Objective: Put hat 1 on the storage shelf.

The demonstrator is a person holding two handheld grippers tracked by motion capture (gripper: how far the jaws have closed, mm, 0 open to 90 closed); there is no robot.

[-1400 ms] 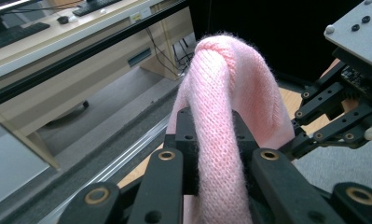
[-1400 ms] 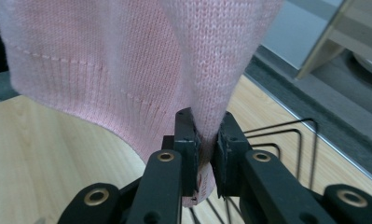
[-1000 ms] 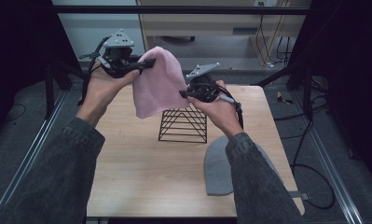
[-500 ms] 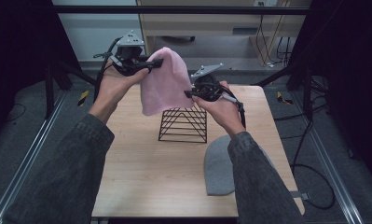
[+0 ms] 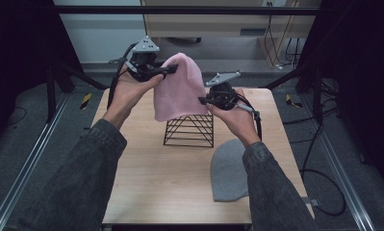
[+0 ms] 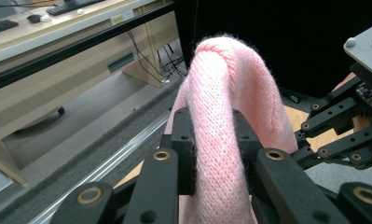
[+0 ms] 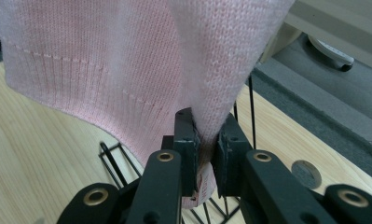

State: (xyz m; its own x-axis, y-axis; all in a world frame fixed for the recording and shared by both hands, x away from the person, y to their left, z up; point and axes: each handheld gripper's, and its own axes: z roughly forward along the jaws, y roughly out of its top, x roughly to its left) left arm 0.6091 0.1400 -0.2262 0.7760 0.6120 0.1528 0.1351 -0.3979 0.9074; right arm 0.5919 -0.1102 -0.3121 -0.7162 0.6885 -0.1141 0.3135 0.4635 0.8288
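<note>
The left tool (image 6: 215, 154) clamps a fold of pink knit hat (image 6: 230, 93) between its jaws; the hat arches upward. The right tool (image 6: 347, 126) sits at the right edge.

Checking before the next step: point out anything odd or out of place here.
Nothing stands out. Both tongs hold the pink beanie above the black wire stand; the grey beanie lies flat on the table.
</note>
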